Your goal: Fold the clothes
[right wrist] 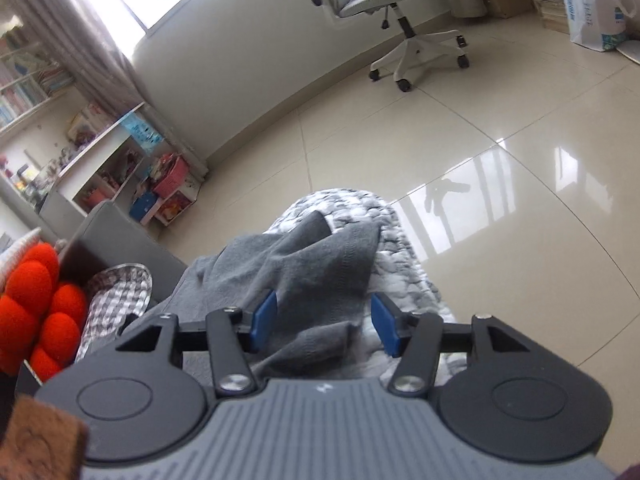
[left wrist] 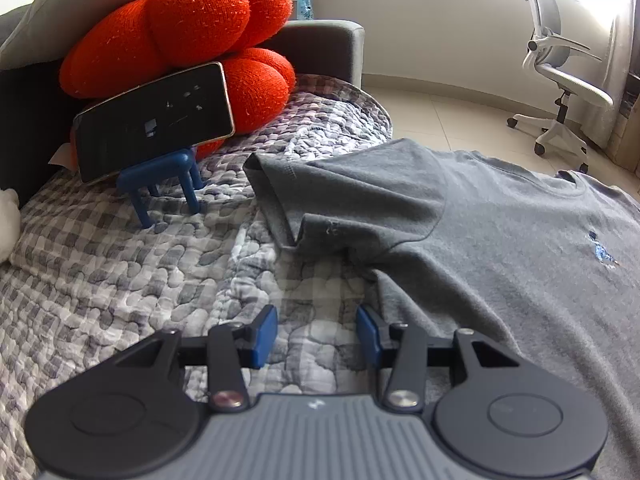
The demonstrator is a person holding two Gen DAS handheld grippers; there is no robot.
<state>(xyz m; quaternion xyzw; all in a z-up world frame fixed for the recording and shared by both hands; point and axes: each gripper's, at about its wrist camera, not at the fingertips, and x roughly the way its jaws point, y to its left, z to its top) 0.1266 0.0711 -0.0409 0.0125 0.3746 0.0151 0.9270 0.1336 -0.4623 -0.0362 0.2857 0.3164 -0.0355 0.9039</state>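
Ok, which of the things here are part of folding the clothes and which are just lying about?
For the job: grey T-shirt, left tongs and right tongs, both open.

Just lying about: orange cushion, phone on its blue stand, office chair, checked quilt.

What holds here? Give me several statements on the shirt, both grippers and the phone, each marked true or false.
1. The left gripper is open, with quilt between its fingers. True.
2. The right gripper is shut on the grey T-shirt. False: it is open, with shirt fabric lying between its fingers.
3. The phone leans on a blue stand against the orange cushion. True.
4. The T-shirt is folded in a neat square. False: it lies spread out, one sleeve extended.
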